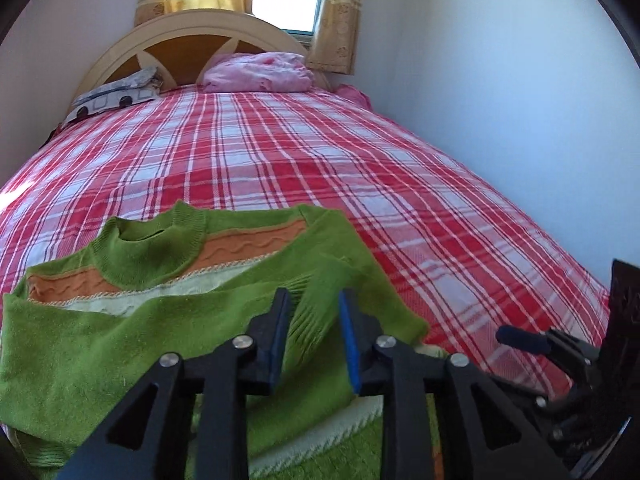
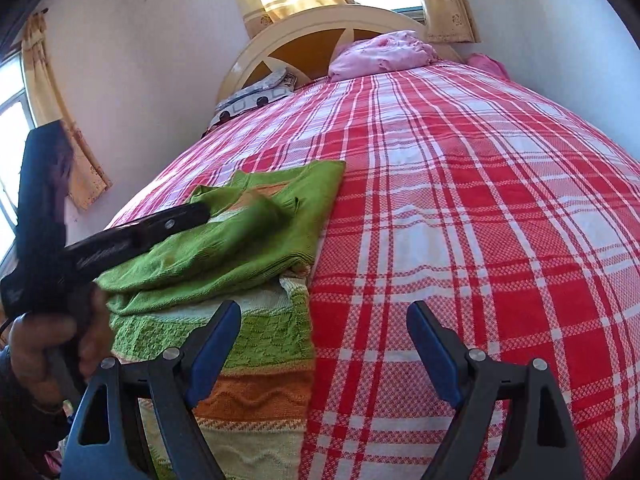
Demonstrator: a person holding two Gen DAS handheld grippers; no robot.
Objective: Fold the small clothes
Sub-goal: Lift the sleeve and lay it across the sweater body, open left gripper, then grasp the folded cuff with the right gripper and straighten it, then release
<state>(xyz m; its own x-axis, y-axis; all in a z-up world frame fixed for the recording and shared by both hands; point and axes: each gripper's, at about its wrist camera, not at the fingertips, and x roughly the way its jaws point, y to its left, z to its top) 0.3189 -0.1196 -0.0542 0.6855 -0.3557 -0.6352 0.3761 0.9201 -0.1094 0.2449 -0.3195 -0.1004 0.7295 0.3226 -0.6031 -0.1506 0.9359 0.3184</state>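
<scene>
Left hand-held gripper (image 1: 314,336) pinches a green sleeve of the sweater (image 1: 120,344), which lies at lower left on the plaid bed (image 1: 360,168), orange and cream bands showing. Right hand-held gripper (image 2: 324,344) is spread wide.

My right tongs (image 2: 324,344) stand wide apart, blue pads bare, over the red plaid bed (image 2: 460,208). The left pad sits above the green sweater's (image 2: 224,256) right edge; the right pad is over plain bedspread. The sweater lies near left, a green sleeve folded across its striped body. The left tongs (image 2: 200,211) reach in from the left, tips at that sleeve; I can't tell their grip. A pink pillow (image 2: 380,54) lies far against the headboard (image 2: 304,32).
</scene>
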